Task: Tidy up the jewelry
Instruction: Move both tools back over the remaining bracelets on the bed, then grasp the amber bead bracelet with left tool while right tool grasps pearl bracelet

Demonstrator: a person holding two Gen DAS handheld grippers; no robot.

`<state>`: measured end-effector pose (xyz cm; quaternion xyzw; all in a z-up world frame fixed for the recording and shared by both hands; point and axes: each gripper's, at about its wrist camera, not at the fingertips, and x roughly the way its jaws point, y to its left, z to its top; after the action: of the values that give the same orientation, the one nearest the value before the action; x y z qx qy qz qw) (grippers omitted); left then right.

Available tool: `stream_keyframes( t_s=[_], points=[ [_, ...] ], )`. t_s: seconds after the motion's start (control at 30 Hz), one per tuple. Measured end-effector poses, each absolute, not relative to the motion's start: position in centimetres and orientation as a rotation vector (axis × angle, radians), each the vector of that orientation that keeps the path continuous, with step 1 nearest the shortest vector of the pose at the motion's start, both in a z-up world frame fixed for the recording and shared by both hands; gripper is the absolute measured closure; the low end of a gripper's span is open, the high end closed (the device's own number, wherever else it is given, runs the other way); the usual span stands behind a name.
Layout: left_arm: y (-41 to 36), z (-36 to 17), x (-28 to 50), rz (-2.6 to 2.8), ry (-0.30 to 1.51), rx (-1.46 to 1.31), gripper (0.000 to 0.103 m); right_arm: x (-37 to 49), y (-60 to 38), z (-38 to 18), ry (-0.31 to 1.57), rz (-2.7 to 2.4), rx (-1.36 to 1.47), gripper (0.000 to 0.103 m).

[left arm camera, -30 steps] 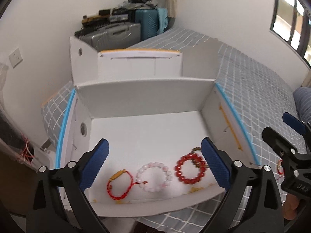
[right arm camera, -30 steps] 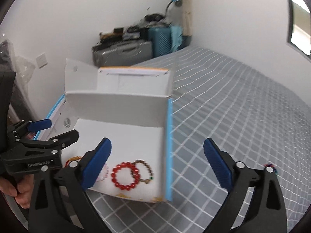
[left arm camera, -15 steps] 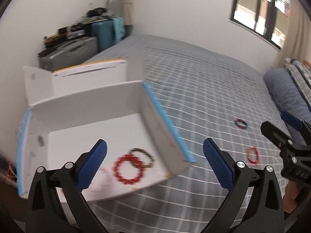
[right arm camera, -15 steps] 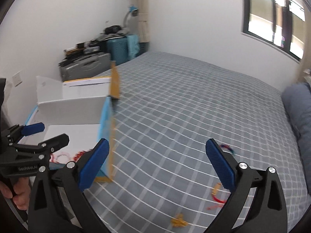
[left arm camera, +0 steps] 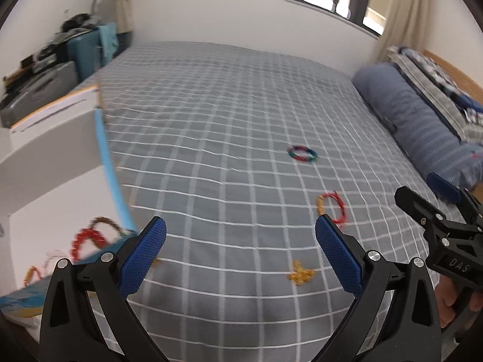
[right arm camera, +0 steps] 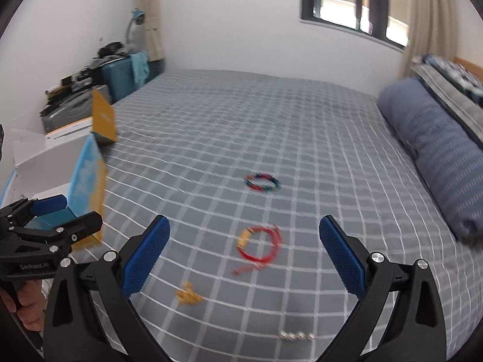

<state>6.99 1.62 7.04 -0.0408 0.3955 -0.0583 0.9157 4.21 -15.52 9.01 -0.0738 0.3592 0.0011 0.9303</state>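
A grey checked bed (right arm camera: 302, 126) is shown from two handheld grippers, with loose jewelry scattered on it. The right gripper (right arm camera: 244, 250) is spread wide and empty, hovering above a red cord bracelet (right arm camera: 259, 249) that is framed between its blue pads (right arm camera: 145, 259). A multicoloured bracelet (right arm camera: 262, 182) is seen farther up the bed, a small gold piece (right arm camera: 188, 295) nearer, and a short silver piece (right arm camera: 295, 335) at the bottom edge. The left gripper (left arm camera: 240, 259) is also spread wide and empty. A white box (left arm camera: 45, 187) is seen at the left, with a dark red bead bracelet (left arm camera: 87, 239) and others already laid inside, though blurred.

The thin cord could be missed or pinched together with the bedcover, since it lies flat on soft fabric. The small gold piece could be nudged aside by a finger on the way down.

Compared with a second ago, both views have been swung from the box toward the open bed, and the loose pieces have been brought into sight
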Motion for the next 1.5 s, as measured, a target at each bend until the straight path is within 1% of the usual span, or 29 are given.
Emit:
stream_keyframes(
  t_s=[0.27,0.47,0.63,0.93,1.23,1.3,1.37,1.43,1.47,1.5],
  points=[
    [-3.3,3.0,7.2,-0.170,0.827,-0.012,0.006,1.4,-21.6,4.0,0.806,-0.095,-0.064,0.008],
    [-4.9,-0.8,7.4,-0.215,0.857,-0.015,0.006,0.1,-22.6,0.0,0.844,-0.130,-0.090,0.008],
    [-5.4,-2.8,7.4,-0.229,0.858,-0.015,0.006,-1.0,-22.8,-2.7,0.852,-0.142,-0.085,0.008],
    [-6.7,-4.9,7.4,-0.233,0.838,0.037,0.006,-1.6,-23.1,-4.4,0.829,-0.159,-0.079,0.008],
    [-6.8,-7.0,8.2,-0.247,0.867,0.025,0.006,-1.5,-23.8,-6.3,0.837,-0.155,-0.047,0.008],
    [-6.9,-7.2,8.1,-0.240,0.860,0.034,0.006,-1.7,-23.9,-6.4,0.824,-0.152,-0.045,0.009],
    [-7.0,-7.4,8.1,-0.234,0.857,0.042,0.007,-1.7,-23.9,-6.6,0.819,-0.146,-0.045,0.014],
    [-7.1,-7.6,8.1,-0.229,0.856,0.047,0.007,-1.7,-23.9,-6.7,0.816,-0.144,-0.045,0.016],
    [-7.1,-7.7,8.2,-0.224,0.855,0.049,0.009,-1.7,-23.9,-6.8,0.813,-0.145,-0.045,0.018],
    [-7.1,-7.7,8.1,-0.222,0.852,0.050,0.013,-1.8,-23.8,-6.8,0.812,-0.145,-0.045,0.020]
  ],
)
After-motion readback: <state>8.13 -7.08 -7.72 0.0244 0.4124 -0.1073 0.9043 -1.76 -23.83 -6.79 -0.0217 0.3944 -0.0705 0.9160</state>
